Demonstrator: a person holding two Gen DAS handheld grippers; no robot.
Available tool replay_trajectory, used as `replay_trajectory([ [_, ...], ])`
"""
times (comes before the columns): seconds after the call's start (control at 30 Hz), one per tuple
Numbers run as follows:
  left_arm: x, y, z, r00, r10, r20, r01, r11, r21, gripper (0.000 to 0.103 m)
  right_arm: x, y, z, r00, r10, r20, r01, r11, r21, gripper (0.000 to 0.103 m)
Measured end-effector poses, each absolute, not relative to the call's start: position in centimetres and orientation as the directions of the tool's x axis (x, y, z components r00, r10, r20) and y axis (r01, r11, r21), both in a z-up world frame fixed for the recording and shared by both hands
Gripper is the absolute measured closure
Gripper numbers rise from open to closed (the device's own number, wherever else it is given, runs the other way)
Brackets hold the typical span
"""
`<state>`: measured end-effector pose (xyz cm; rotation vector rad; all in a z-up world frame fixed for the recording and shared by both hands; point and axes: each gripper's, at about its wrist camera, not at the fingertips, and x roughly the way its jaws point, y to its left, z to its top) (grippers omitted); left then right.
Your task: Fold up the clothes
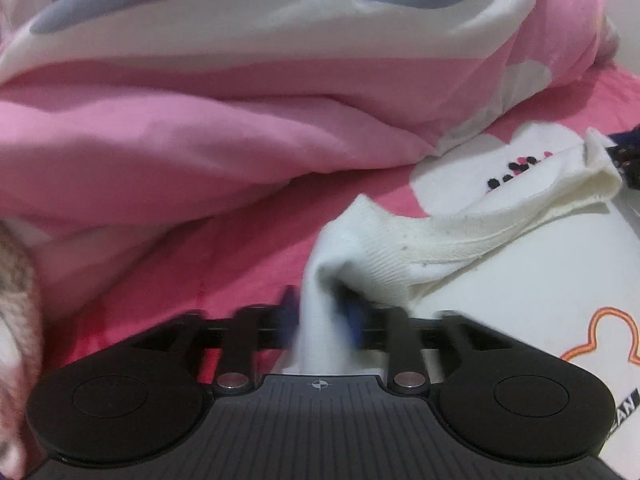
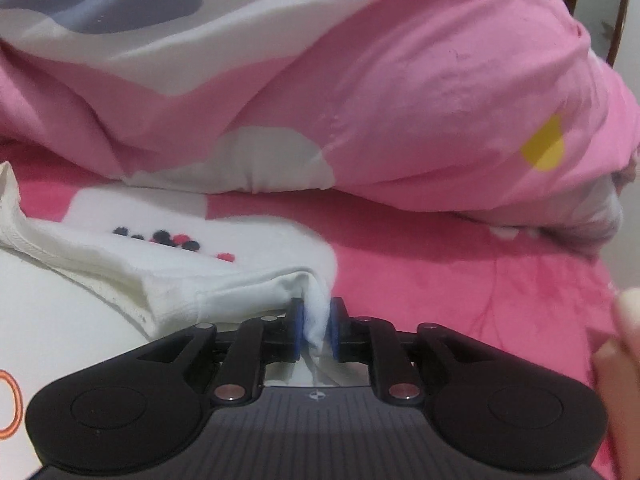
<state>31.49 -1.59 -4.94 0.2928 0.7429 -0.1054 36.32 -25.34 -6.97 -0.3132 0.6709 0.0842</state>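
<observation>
Pinching a bunched fold of the white garment (image 2: pixel 192 300), the right gripper (image 2: pixel 316 326) jaws look closed on it; the left gripper (image 1: pixel 320 316) jaws are blurred — grip unclear. The garment lies near, on the pink bed (image 2: pixel 440 248): light, limp, soft — best taken at shoulder seams.

White garment (image 1: pixel 460 240): soft knit cloth, ribbed collar, matt, slightly pilled. Duvet (image 2: pixel 400 80): smooth pink-and-white woven cloth, matt, creased. Bed sheet (image 2: pixel 440 264): deeper pink cloth, faint texture. Gripper bodies: black matt plastic, ribbed top, shiny metal pivot pins (image 2: pixel 404 391); blue rubbery pads (image 2: pixel 298 320).
</observation>
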Motion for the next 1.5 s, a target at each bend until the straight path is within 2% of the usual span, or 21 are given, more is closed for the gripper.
replay_trajectory([
  [0.03, 31.3, -1.3, -4.5, 0.732, 0.013, -0.681, 0.192, 0.955, 0.224, 0.039, 36.2, -25.4, -6.6, 0.777, -0.025, -0.629, -0.181, 0.948, -0.262, 0.071],
  [0.07, 31.2, -1.0, -3.9, 0.729, 0.010, -0.684, 0.183, 0.960, 0.210, 0.034, 36.0, -25.7, -6.0, 0.769, -0.024, -0.639, -0.185, 0.948, -0.258, 0.061],
  [0.1, 30.8, -0.5, -3.2, 0.729, 0.000, -0.685, 0.175, 0.967, 0.186, 0.031, 35.7, -26.1, -5.4, 0.762, -0.018, -0.647, -0.184, 0.952, -0.244, 0.045],
  [0.13, 30.5, 0.0, -2.5, 0.728, -0.010, -0.685, 0.167, 0.972, 0.163, 0.029, 35.0, -26.6, -4.6, 0.762, 0.001, -0.648, -0.188, 0.958, -0.219, 0.035],
  [0.27, 27.9, 1.0, 0.9, 0.734, -0.038, -0.679, 0.148, 0.983, 0.105, 0.018, 31.6, -28.6, -1.5, 0.755, 0.076, -0.651, -0.196, 0.974, -0.113, 0.028],
  [0.37, 24.3, 1.7, 3.7, 0.757, -0.066, -0.651, 0.166, 0.982, 0.093, 0.008, 27.4, -30.4, 0.9, 0.743, 0.150, -0.653, -0.210, 0.978, -0.015, 0.017],
  [0.4, 22.8, 1.8, 4.7, 0.768, -0.076, -0.636, 0.176, 0.980, 0.096, 0.004, 25.9, -30.8, 1.6, 0.740, 0.183, -0.648, -0.227, 0.974, 0.016, 0.010],
  [0.43, 21.1, 1.9, 5.8, 0.781, -0.090, -0.619, 0.194, 0.976, 0.102, 0.004, 24.1, -31.3, 2.2, 0.738, 0.221, -0.638, -0.247, 0.968, 0.049, 0.006],
  [0.6, 14.5, 2.6, 11.3, 0.853, -0.111, -0.509, 0.218, 0.964, 0.155, 0.003, 13.9, -32.9, 4.8, 0.747, 0.356, -0.561, -0.329, 0.932, 0.153, 0.004],
  [0.77, 6.8, 6.9, 18.3, 0.906, -0.051, -0.420, 0.132, 0.977, 0.166, 0.003, 5.5, -33.3, 7.1, 0.774, 0.416, -0.478, -0.370, 0.909, 0.192, 0.004],
  [0.93, -0.8, 12.2, 24.5, 0.939, 0.028, -0.342, 0.027, 0.987, 0.156, 0.002, -1.4, -35.5, 10.7, 0.787, 0.534, -0.308, -0.437, 0.836, 0.333, 0.004],
  [1.07, -4.5, 14.8, 24.7, 0.933, 0.045, -0.357, 0.009, 0.989, 0.147, 0.001, -6.2, -38.1, 12.6, 0.741, 0.651, -0.166, -0.510, 0.706, 0.492, 0.004],
  [1.2, -4.7, 14.2, 20.2, 0.900, 0.006, -0.436, 0.055, 0.990, 0.128, 0.001, -8.7, -39.8, 12.8, 0.697, 0.713, -0.073, -0.522, 0.574, 0.631, 0.004],
  [1.27, -4.6, 12.9, 16.4, 0.868, -0.057, -0.493, 0.118, 0.988, 0.095, 0.001, -8.9, -39.6, 11.9, 0.704, 0.703, -0.103, -0.478, 0.577, 0.663, 0.004],
  [1.4, -3.5, 8.2, 7.7, 0.793, -0.162, -0.588, 0.228, 0.973, 0.040, 0.010, -7.5, -36.8, 8.5, 0.728, 0.613, -0.307, -0.322, 0.701, 0.636, 0.009],
  [1.5, -2.5, 4.4, 3.2, 0.786, -0.192, -0.587, 0.265, 0.964, 0.039, 0.025, -5.2, -34.0, 5.5, 0.702, 0.563, -0.437, -0.250, 0.769, 0.589, 0.019],
])
